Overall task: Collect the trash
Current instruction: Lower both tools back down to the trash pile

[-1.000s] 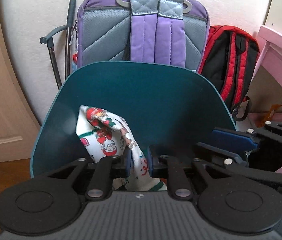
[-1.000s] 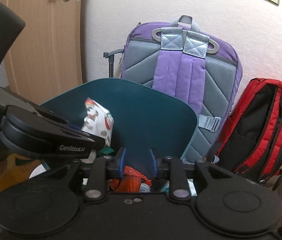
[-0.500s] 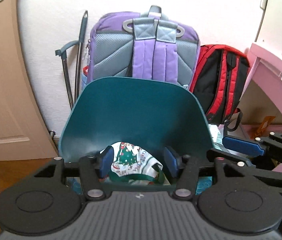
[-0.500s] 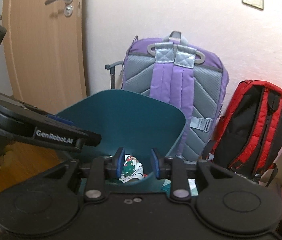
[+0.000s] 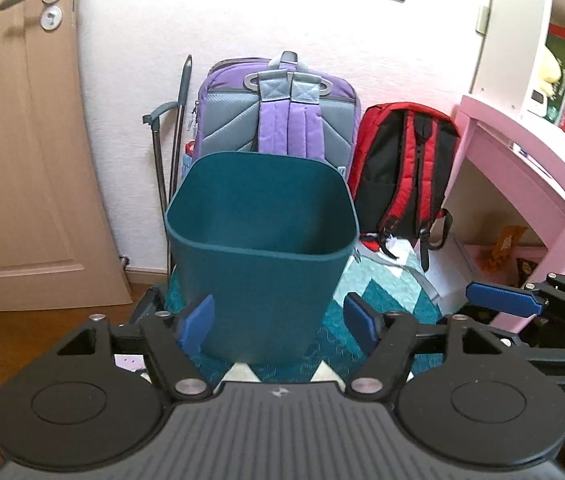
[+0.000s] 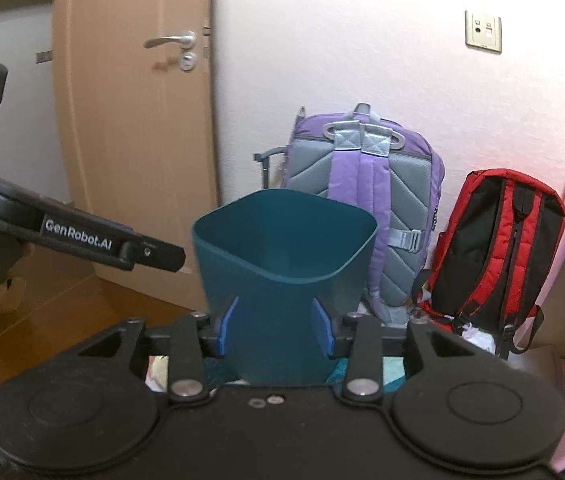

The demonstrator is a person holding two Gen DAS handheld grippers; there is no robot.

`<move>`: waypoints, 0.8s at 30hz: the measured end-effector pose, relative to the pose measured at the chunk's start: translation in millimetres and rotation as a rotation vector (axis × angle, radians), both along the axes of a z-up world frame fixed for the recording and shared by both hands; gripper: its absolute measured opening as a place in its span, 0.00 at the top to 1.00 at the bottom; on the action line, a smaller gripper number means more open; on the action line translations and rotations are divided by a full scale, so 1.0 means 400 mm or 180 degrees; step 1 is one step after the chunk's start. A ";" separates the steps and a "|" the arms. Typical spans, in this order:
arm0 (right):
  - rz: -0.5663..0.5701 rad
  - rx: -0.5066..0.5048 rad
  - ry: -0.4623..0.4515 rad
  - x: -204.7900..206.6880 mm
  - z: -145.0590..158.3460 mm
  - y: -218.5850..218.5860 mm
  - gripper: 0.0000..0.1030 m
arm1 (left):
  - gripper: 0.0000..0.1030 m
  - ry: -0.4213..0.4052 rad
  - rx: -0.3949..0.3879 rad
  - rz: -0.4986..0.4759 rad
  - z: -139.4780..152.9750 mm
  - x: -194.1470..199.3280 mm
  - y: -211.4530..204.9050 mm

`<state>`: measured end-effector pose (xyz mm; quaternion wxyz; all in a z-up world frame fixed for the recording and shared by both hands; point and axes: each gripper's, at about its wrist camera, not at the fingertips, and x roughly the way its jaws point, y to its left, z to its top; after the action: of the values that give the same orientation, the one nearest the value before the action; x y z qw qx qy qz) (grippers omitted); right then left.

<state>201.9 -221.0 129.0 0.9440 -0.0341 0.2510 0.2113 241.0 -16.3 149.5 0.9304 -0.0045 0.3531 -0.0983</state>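
Observation:
A teal waste bin (image 5: 262, 240) stands on the floor rug, upright, and only its bare inner wall shows, so whatever lies inside is hidden. My left gripper (image 5: 278, 312) hangs in front of and above the bin. Its blue pads are wide apart and still opening, with nothing between them. In the right wrist view the same bin (image 6: 282, 256) sits just beyond my right gripper (image 6: 275, 320). The right gripper's jaws are also opening and hold nothing. The left gripper's black body (image 6: 82, 236) reaches in from the left there.
A purple backpack (image 5: 282, 120) and a red backpack (image 5: 406, 168) lean on the wall behind the bin. A wooden door (image 5: 14, 140) is at the left and a pink desk (image 5: 522, 168) at the right. A teal patterned rug (image 5: 382, 292) lies under the bin.
Both grippers pulled back and up from the bin. The left one let go of the Christmas-print wrapper, which dropped into the bin and is now out of sight. Both sets of jaws stand wider.

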 end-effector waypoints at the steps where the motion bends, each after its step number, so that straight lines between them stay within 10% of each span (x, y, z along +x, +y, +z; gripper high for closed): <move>1: 0.0026 0.0000 -0.0006 -0.021 -0.002 -0.003 0.60 | 0.31 -0.0004 0.0012 -0.0007 0.000 -0.021 -0.002; 14: 0.0285 0.0025 0.0235 -0.135 -0.124 0.003 0.56 | 0.22 0.0196 -0.0166 0.0009 -0.114 -0.103 0.027; 24: 0.0402 0.0003 0.0760 -0.039 -0.326 0.062 0.55 | 0.19 0.0630 -0.0351 0.0307 -0.353 0.010 0.172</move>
<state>186.3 -196.4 -1.5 0.8922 -0.0240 0.3589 0.2730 245.2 52.5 8.5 0.8930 -0.0823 0.4366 -0.0718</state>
